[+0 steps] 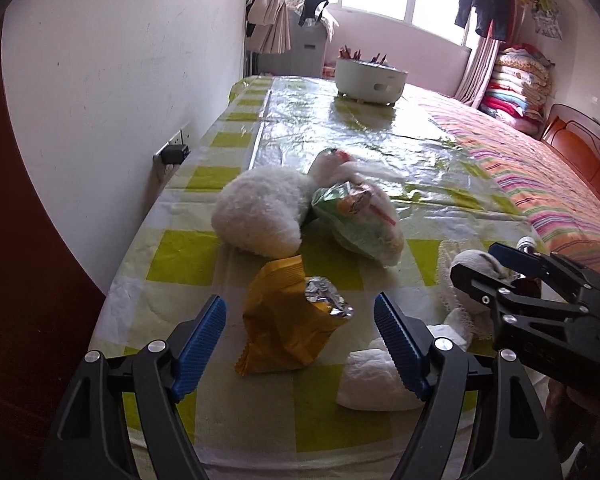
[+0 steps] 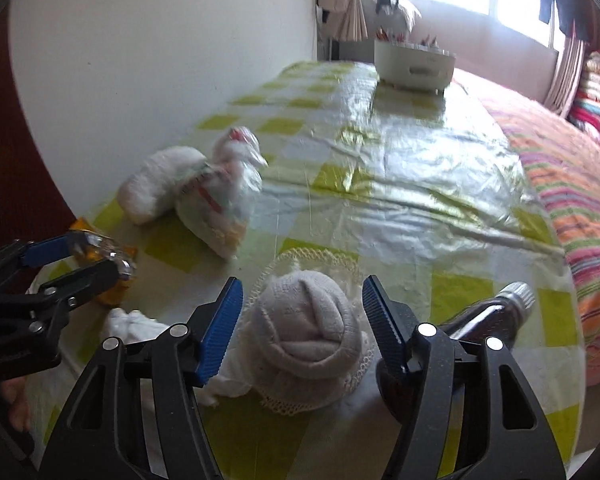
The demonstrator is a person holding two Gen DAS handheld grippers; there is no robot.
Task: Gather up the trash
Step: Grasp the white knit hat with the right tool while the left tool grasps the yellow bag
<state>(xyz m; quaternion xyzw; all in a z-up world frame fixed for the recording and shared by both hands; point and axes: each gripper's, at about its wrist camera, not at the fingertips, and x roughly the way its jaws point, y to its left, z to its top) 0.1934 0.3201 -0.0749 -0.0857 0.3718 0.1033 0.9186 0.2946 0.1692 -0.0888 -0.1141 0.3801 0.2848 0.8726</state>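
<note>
Yellow foil snack bag [image 1: 290,318] lies on the checked table cover [image 1: 180,256] between the open, empty jaws of the left gripper [image 1: 300,334]. Right gripper [image 2: 302,320], also open and empty, straddles a rolled white sock [image 2: 306,322]; a brown bottle [image 2: 480,320] lies just right of it.

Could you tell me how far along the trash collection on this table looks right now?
Nothing looks collected yet. The left gripper straddles the yellow snack bag with jaws open; the right gripper frames the rolled sock, not gripping. Still left: the green snack bag, the crumpled tissue and the brown bottle.
</note>
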